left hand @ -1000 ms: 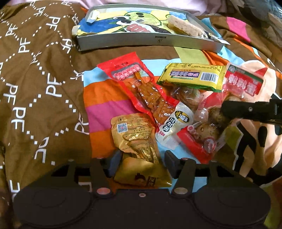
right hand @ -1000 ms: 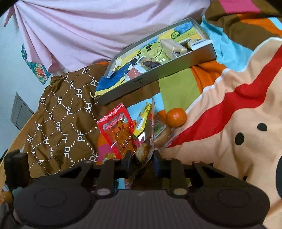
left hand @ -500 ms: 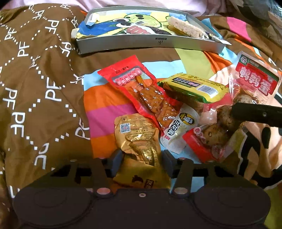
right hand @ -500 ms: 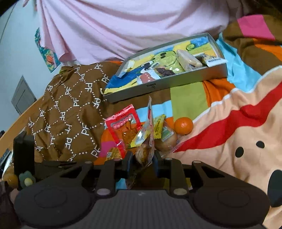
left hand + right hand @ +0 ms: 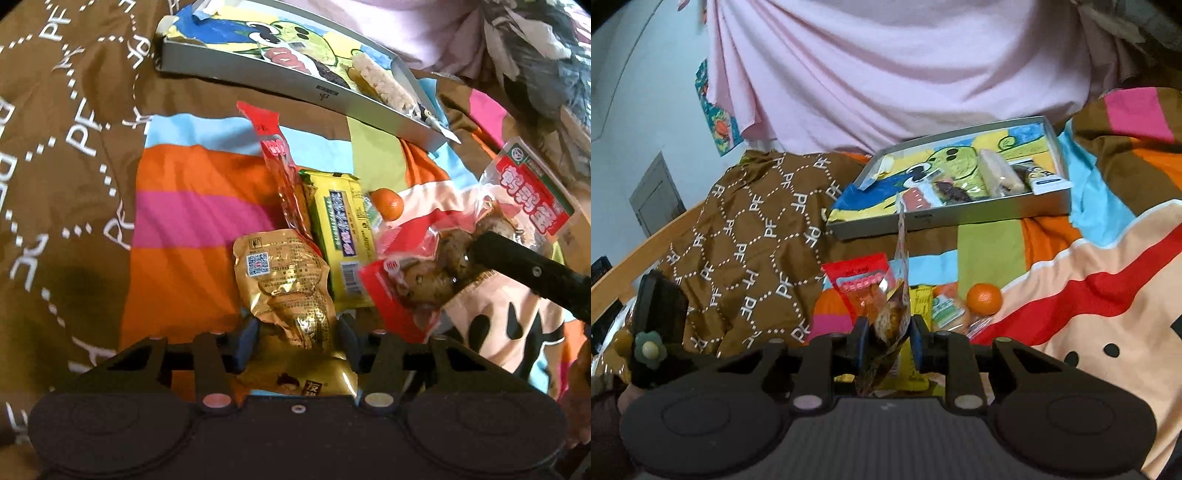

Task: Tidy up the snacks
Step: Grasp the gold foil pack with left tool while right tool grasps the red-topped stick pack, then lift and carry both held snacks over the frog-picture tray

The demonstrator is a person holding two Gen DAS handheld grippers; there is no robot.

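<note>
My left gripper (image 5: pixel 297 341) is shut on a gold foil snack pouch (image 5: pixel 288 284), which sticks out between its fingers. My right gripper (image 5: pixel 886 338) is shut on a clear red-labelled egg packet (image 5: pixel 895 302) and holds it off the blanket; the packet (image 5: pixel 476 236) and a right finger (image 5: pixel 524 269) show in the left wrist view. A yellow bar (image 5: pixel 340 240), a red strip packet (image 5: pixel 282 173) and a small orange (image 5: pixel 386 203) lie on the blanket. The grey tray (image 5: pixel 295 88) at the back holds a rice cracker (image 5: pixel 380 86).
The striped blanket (image 5: pixel 192 206) covers the bed, with a brown patterned cloth (image 5: pixel 55 147) on the left. The tray (image 5: pixel 960 218) sits in front of the person in a pink shirt (image 5: pixel 905 66). The orange (image 5: pixel 984 298) lies right of the snack pile.
The left gripper has closed around the gold pouch and shifted right. The right gripper has lifted the egg packet up off the pile, uncovering the orange.
</note>
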